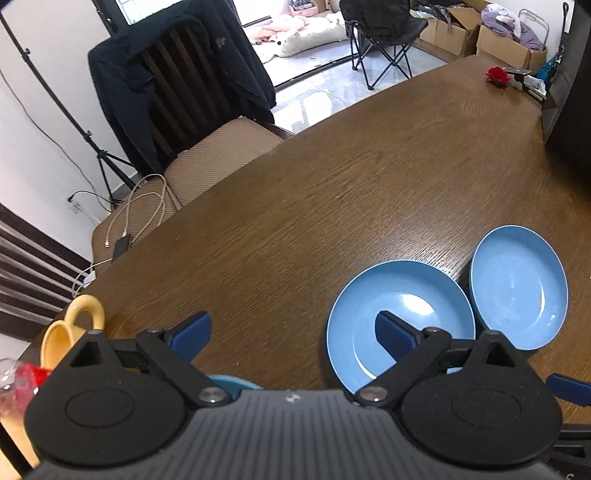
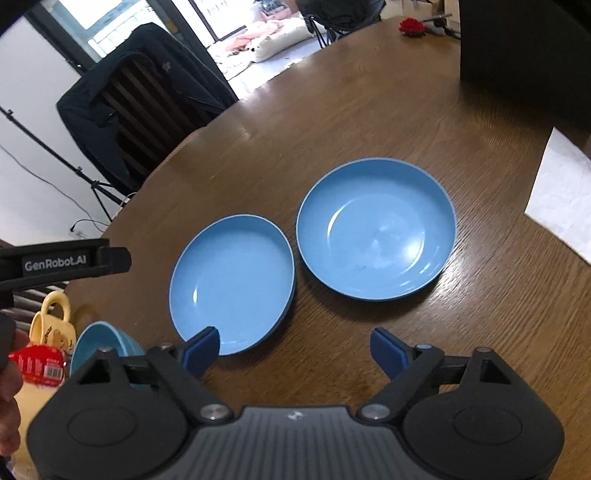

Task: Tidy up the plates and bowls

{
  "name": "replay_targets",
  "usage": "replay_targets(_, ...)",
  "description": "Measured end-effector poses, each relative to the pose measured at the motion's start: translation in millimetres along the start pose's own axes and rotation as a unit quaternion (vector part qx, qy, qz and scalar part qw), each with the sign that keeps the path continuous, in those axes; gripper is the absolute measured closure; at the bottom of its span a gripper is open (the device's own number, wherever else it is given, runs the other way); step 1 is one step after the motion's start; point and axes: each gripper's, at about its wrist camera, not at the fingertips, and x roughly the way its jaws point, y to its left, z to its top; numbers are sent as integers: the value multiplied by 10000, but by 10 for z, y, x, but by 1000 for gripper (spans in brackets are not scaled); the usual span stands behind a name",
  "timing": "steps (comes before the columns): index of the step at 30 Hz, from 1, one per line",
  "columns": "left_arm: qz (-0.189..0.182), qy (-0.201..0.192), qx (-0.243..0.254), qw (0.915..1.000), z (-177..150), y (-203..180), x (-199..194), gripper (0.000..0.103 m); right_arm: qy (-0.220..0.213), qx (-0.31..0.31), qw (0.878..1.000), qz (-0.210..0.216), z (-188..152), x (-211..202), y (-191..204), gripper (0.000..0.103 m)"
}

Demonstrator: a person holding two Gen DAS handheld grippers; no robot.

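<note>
Two light blue plates lie side by side on the brown wooden table (image 2: 369,110). In the right wrist view the left plate (image 2: 232,284) and the right plate (image 2: 376,229) sit just beyond my right gripper (image 2: 295,350), which is open over bare wood, its left fingertip at the left plate's near rim. In the left wrist view my left gripper (image 1: 293,336) is open and holds nothing, its right finger over the nearer plate (image 1: 406,288), with the other plate (image 1: 519,288) further right. A blue bowl (image 2: 99,343) stands at the near left, mostly hidden under the left gripper.
Yellow mugs (image 2: 51,321) and a red packet (image 2: 37,365) stand at the table's left edge. A white sheet (image 2: 561,199) lies at the right, with a dark box (image 2: 524,55) and a red flower (image 2: 412,26) at the back. A chair with a dark jacket (image 1: 177,85) stands behind.
</note>
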Motion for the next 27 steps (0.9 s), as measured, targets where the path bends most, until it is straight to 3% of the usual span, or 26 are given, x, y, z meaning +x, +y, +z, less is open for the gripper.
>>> replay_targets(3,-77,51,-6,10000,9,30,149,7,34,106,9999,-53,0,136,22,21)
replay_targets(11,-275,248,-21,9993,40,40,521,16,121,417,9990,-120,32,410,42,46)
replay_targets(22,-461,376,11,9982,126,-6,819,43,158,576,9981,-157,74,643,101,64)
replay_targets(27,-580,417,27,9974,141,-51,902,64,212,677,9973,-162,85,750,105,74)
